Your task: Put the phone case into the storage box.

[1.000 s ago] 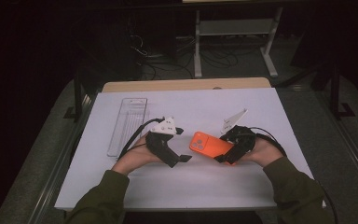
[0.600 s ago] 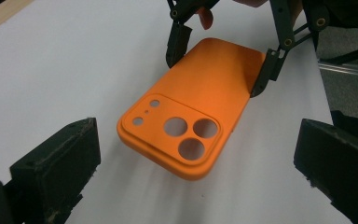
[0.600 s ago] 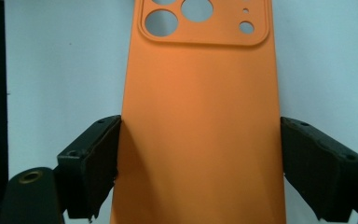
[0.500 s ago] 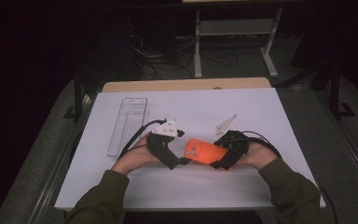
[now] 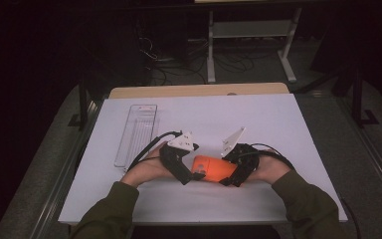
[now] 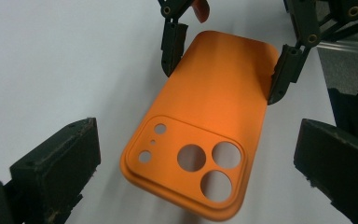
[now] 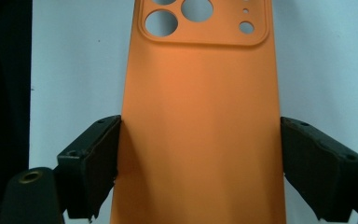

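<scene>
An orange phone case point(image 5: 214, 168) with camera cut-outs is held just over the white table point(image 5: 278, 124), near its front middle. My right gripper point(image 5: 233, 175) is shut on it, its pads point(image 7: 98, 158) pressing the two long edges of the case point(image 7: 200, 116) at the plain end. In the left gripper view, the right gripper's fingers point(image 6: 173, 44) clamp the far end of the case point(image 6: 214, 98). My left gripper point(image 6: 198, 140) stands open, with the camera end of the case between its jaws and a gap on each side. In the high view the left gripper point(image 5: 188, 175) faces the right one.
A clear plastic tray point(image 5: 137, 134) lies on the left part of the table, behind my left hand. A wooden strip point(image 5: 194, 90) runs along the table's far edge. A metal stand point(image 5: 248, 30) and cables are on the dark floor beyond.
My right gripper has carried the orange case leftwards and slightly nearer the front edge, bringing its camera end between the left gripper's jaws. The left hand has stayed put.
</scene>
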The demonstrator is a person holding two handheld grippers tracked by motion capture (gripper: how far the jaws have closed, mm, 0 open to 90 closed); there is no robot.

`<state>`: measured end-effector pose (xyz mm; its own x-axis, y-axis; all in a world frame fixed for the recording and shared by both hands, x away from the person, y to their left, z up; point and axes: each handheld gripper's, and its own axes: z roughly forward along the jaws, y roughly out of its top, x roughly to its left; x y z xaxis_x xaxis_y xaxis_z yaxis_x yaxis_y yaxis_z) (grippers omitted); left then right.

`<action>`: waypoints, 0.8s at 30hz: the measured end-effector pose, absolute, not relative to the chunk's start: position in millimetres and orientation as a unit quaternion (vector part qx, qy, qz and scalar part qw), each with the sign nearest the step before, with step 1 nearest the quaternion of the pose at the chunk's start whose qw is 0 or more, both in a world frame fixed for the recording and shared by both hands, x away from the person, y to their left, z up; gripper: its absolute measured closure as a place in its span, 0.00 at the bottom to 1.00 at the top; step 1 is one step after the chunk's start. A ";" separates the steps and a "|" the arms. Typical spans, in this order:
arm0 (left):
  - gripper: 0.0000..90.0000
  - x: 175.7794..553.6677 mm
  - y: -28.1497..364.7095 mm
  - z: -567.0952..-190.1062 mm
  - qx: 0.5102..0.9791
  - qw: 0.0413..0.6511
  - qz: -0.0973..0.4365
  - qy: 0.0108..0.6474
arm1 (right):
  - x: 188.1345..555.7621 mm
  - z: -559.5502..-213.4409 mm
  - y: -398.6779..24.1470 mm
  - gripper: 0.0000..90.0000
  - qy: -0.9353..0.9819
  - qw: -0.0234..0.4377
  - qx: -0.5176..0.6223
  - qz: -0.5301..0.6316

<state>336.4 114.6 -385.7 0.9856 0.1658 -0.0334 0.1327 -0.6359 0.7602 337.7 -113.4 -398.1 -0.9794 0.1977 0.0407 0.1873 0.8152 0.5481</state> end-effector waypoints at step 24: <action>0.00 328.4 100.1 -399.6 0.921 0.387 -0.005 0.039 | 326.4 -398.1 -93.0 0.17 0.956 -0.006 0.057 0.287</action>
